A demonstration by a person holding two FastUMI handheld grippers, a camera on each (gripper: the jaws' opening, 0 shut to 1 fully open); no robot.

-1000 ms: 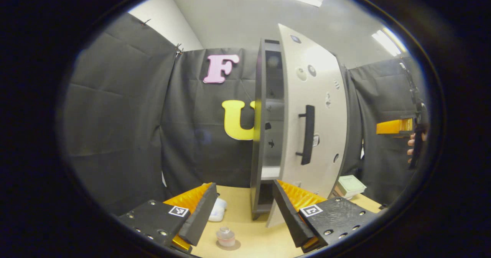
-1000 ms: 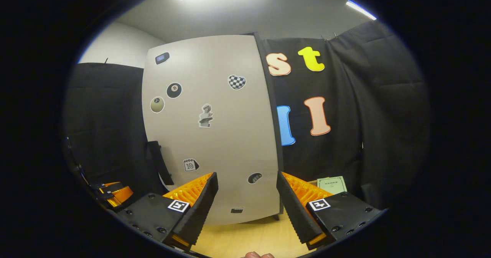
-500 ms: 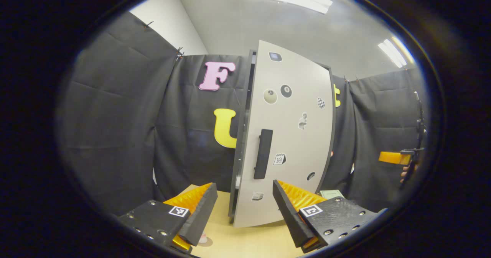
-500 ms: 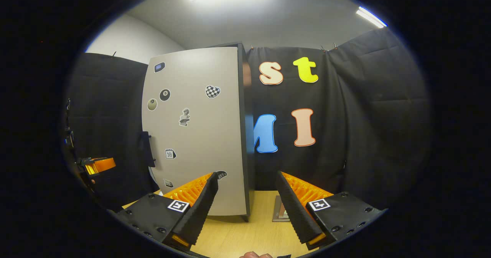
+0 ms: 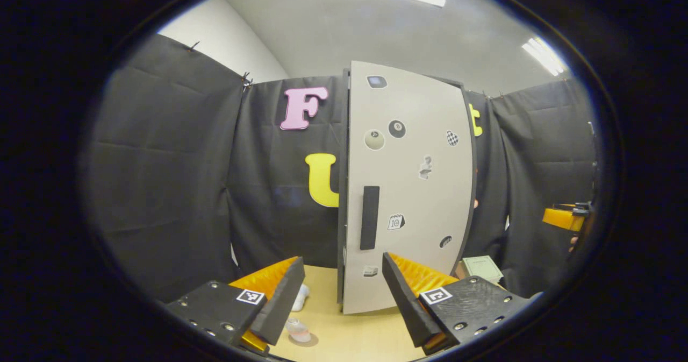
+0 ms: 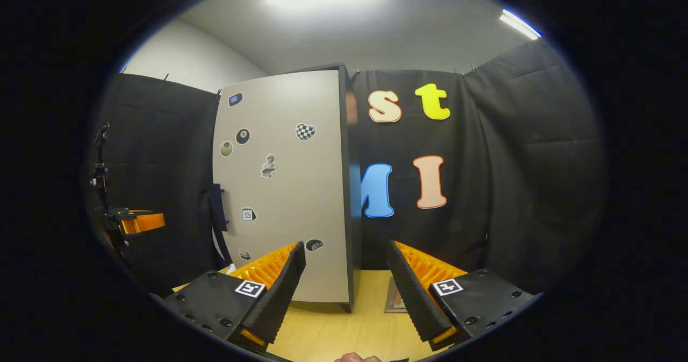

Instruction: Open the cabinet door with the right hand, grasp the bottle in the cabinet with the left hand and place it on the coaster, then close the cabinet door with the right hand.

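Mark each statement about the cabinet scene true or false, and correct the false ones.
1. The cabinet door stands wide open. False: it is shut against the cabinet.
2. The bottle stands on the table, outside the cabinet. True.
3. The left gripper holds the bottle. False: its fingers are apart with nothing between them.
4. The right gripper is open. True.
5. The door's handle is a dark upright bar. True.
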